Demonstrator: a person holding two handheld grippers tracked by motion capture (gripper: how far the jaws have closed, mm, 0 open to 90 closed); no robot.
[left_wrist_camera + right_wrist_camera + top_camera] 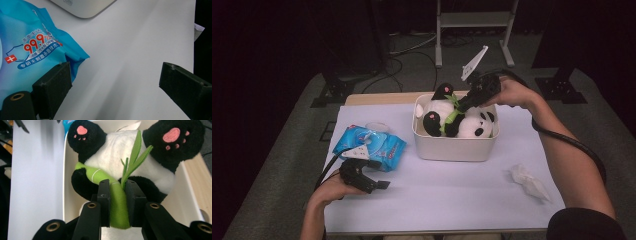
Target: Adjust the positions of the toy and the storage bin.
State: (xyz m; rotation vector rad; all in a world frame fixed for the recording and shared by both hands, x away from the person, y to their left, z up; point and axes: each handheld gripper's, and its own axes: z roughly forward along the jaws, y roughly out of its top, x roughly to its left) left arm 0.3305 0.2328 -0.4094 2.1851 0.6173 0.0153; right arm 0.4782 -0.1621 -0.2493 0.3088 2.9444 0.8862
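A plush panda (462, 122) (120, 152) lies on its back in a white tub (452, 147) (68, 202) at the table's middle, with a green bamboo stalk (451, 115) (117, 202) across its belly. My right gripper (462, 106) (117, 195) reaches down into the tub and is shut on that green stalk. A blue pack of wet wipes (371, 142) (27, 47) lies left of the tub. My left gripper (379, 175) (115, 85) rests low by the pack's near corner, open, with only bare table between its pads.
A crumpled white tissue (529, 181) lies near the table's right edge. The white table cover (452, 190) (130, 50) stretches in front of the tub. Dark stands and cables sit on the floor beyond the table.
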